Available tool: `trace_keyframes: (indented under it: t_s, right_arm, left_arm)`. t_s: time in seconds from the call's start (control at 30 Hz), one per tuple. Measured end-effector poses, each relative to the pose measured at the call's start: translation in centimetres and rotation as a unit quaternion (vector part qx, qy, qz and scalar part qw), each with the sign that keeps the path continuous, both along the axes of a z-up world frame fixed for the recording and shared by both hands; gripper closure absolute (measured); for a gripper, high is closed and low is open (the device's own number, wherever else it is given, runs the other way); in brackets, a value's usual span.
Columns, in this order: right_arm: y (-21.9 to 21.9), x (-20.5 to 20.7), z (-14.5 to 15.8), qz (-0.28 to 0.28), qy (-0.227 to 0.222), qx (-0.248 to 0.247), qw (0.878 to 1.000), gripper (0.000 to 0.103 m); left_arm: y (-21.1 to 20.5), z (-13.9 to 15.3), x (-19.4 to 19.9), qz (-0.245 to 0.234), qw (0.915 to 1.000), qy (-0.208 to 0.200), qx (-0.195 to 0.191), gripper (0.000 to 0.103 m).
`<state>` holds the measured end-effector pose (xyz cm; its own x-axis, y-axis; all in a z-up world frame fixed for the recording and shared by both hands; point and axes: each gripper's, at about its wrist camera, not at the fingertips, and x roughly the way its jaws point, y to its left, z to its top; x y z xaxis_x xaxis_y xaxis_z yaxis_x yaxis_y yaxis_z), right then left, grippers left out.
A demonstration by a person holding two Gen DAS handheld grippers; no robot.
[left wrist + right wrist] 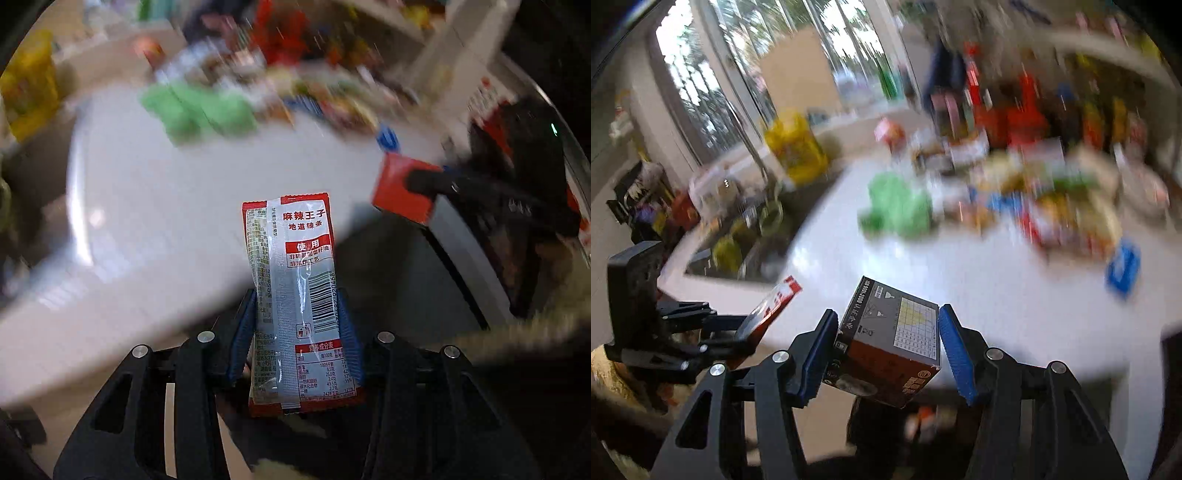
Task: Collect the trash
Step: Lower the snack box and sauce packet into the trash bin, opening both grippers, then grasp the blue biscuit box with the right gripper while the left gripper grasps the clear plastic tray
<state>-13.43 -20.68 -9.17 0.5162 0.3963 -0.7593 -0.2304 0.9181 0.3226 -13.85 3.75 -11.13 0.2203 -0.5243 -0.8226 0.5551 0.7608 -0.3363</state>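
left gripper (297,328) clamped on snack wrapper (291,295), right gripper (886,347) clamped on small carton (890,347); both held over white table (166,206) edge (bin not visible). keep both grips firm, release only over bin.

The place reads as a home kitchen. A white countertop (886,266) curves around a sunken sink (738,243) full of items, with a tall metal faucet (753,147) rising beside it and a yellow bag (794,147) standing on the ledge behind. Large barred windows (713,92) line the wall past the sink, and the far side of the counter is crowded with blurred colourful food packets (1052,206), green plastic bags (897,210) and red bottles (1023,114).
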Motion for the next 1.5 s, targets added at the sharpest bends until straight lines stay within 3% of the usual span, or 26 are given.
trace_keyframes:
  t_s: [0.2,0.3,0.33,0.4,0.43,0.47,0.5,0.53,0.57,0.7,0.77,0.83,0.9,1.0,1.07,1.23,1.5]
  right_arm:
    - [0.1,-2.7,-8.0,-0.005,0.082,-0.037,0.996,0.047]
    - [0.1,-2.6,-11.8,-0.001,0.108,-0.055,0.993,0.047]
    - [0.1,-2.5,-13.1,0.0,0.116,-0.06,0.992,0.045]
    - [-0.3,-2.2,-14.8,-0.009,0.124,-0.059,0.991,0.032]
    - [-0.7,-1.9,-15.3,-0.02,0.125,-0.057,0.99,0.019]
    - [-1.2,-1.7,-15.6,-0.038,0.129,-0.061,0.989,0.012]
    - [-1.6,-1.5,-15.4,-0.046,0.127,-0.054,0.989,0.012]
    - [-2.0,-1.5,-14.9,-0.051,0.123,-0.054,0.99,0.007]
    - [-2.2,-1.6,-14.3,-0.056,0.119,-0.062,0.989,0.005]
    - [-4.1,-2.2,-8.9,-0.07,0.072,-0.045,0.994,0.005]
    - [-5.4,-1.7,-4.9,-0.095,0.023,-0.03,0.995,0.005]
    - [-8.0,-0.3,-1.4,-0.144,-0.033,-0.023,0.989,0.005]
    - [-10.5,2.2,0.0,-0.197,-0.063,-0.027,0.978,0.005]
    - [-14.3,6.9,-0.4,-0.271,-0.079,-0.073,0.957,0.005]
    - [-16.1,9.2,-1.5,-0.29,-0.073,-0.098,0.949,0.005]
    - [-17.5,13.9,-5.1,-0.297,-0.019,-0.154,0.942,0.005]
    - [-19.5,14.9,-7.6,-0.304,0.01,-0.165,0.938,0.005]
  left_arm:
    - [-1.8,-9.2,-0.3,-0.011,0.9969,0.07,0.035,0.061]
    - [-2.1,-13.2,0.4,-0.004,0.9954,0.082,0.05,0.061]
    - [-2.4,-14.9,0.7,0.004,0.994,0.084,0.07,0.06]
    - [-2.9,-17.6,1.3,0.008,0.9907,0.106,0.085,0.058]
    - [-3.2,-18.3,1.4,0.008,0.9889,0.112,0.098,0.05]
    - [-3.4,-18.6,1.4,0.004,0.9882,0.111,0.105,0.036]
    - [-3.6,-18.3,1.3,-0.004,0.9887,0.101,0.111,0.029]
    - [-3.7,-17.8,1.1,-0.011,0.9895,0.089,0.114,0.014]
    - [-3.8,-16.9,0.9,-0.02,0.9908,0.07,0.114,0.012]
    - [-2.7,-11.9,0.0,-0.029,0.9959,0.028,0.08,0.008]
    - [-2.2,-9.0,0.3,-0.02,0.9981,0.0,0.058,0.007]
    - [-2.2,-6.4,1.0,-0.005,0.999,-0.024,0.037,0.007]
    - [-2.1,-4.5,2.1,0.014,0.9986,-0.047,0.017,0.007]
    - [-2.2,-3.2,4.1,0.039,0.9965,-0.074,0.01,0.007]
    - [-3.1,-2.7,5.1,0.051,0.9956,-0.079,0.0,0.007]
    - [-3.5,-2.1,7.1,0.075,0.9936,-0.084,-0.003,0.007]
    - [-4.0,-2.4,8.5,0.081,0.9939,-0.075,-0.002,0.007]
